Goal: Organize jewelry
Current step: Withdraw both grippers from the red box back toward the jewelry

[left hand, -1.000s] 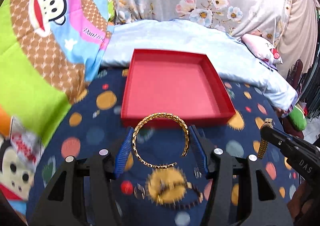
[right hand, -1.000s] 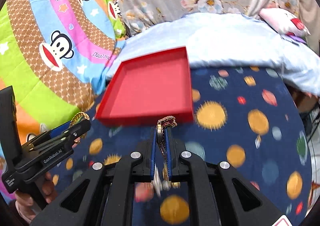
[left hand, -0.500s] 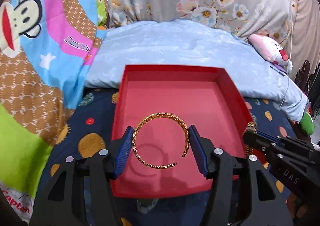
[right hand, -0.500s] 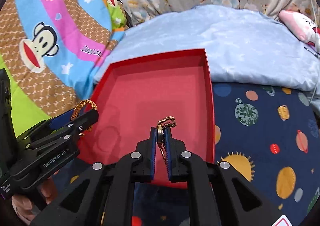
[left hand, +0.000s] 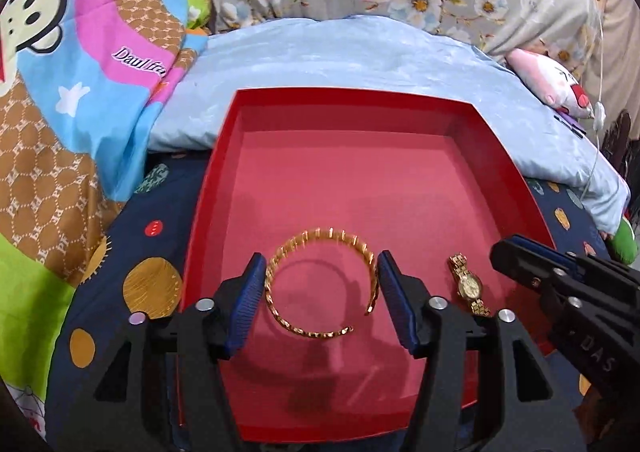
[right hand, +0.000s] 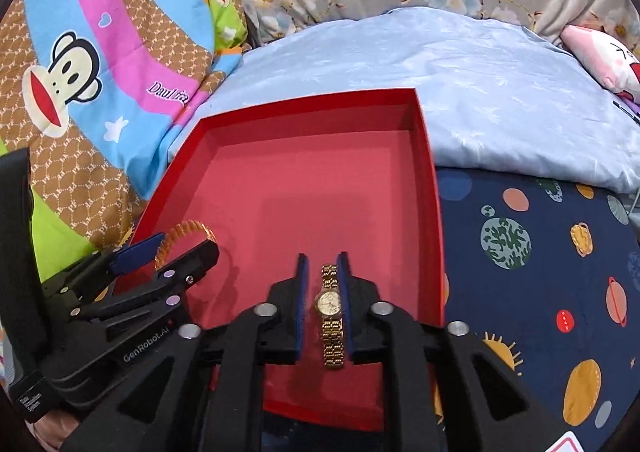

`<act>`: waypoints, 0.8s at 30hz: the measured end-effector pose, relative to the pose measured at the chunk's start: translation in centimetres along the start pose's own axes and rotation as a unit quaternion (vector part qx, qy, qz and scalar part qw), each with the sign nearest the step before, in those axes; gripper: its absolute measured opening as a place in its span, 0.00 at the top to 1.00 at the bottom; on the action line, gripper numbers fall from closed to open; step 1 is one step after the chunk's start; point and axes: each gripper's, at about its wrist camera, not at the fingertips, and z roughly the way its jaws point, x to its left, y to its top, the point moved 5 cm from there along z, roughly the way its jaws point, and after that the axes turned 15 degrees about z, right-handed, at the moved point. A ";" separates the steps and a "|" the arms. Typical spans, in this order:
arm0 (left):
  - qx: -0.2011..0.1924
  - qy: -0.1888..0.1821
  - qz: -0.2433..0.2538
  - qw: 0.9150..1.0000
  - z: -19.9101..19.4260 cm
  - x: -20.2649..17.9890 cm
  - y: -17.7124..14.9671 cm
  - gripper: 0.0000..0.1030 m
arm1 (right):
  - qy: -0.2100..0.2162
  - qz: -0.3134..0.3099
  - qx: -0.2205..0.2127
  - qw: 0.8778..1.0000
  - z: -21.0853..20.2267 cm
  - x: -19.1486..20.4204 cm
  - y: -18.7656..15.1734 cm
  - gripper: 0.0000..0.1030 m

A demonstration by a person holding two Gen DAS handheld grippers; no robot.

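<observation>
Looking down the left wrist view first: left claw (left hand: 322, 292) hangs over the red box (left hand: 496, 155), jaws apart and just been opening. Bangle (left hand: 320, 284) sits between the blue pads (left hand: 246, 304), looks to be lying on the box floor near the front, shadow right under it. Pads flank it at 9 and 3 o'clock; a sliver of gap shows on each side, so no squeeze, as far as I can tell. Its open mouth faces about 4 o'clock. Watch (left hand: 469, 286) lies just right of the bangle, at 3 o'clock, with the right claw (left hand: 520, 252) coming in from the right edge.

Right wrist view: right claw (right hand: 324, 280) also over the box, jaws parted a little and just been opening. Watch lies flat between the pads, long axis 12 to 6, straight along the fingers, dial up. Right pad looks close to touching the band, left pad clear, so it reads as released. Left claw and bangle sit at 9 o'clock, near the box's left wall.

Judgement: both pieces are down in the box. Next is pulling each claw straight back along its own axis; sideways drift would drag the band or hook the bangle's open end.
</observation>
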 end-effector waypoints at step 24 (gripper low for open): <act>-0.004 -0.005 -0.051 0.999 -14.3 -1.1 -12.5 0.16 | -0.033 0.005 -0.032 0.999 -13.7 -2.1 -14.5 0.40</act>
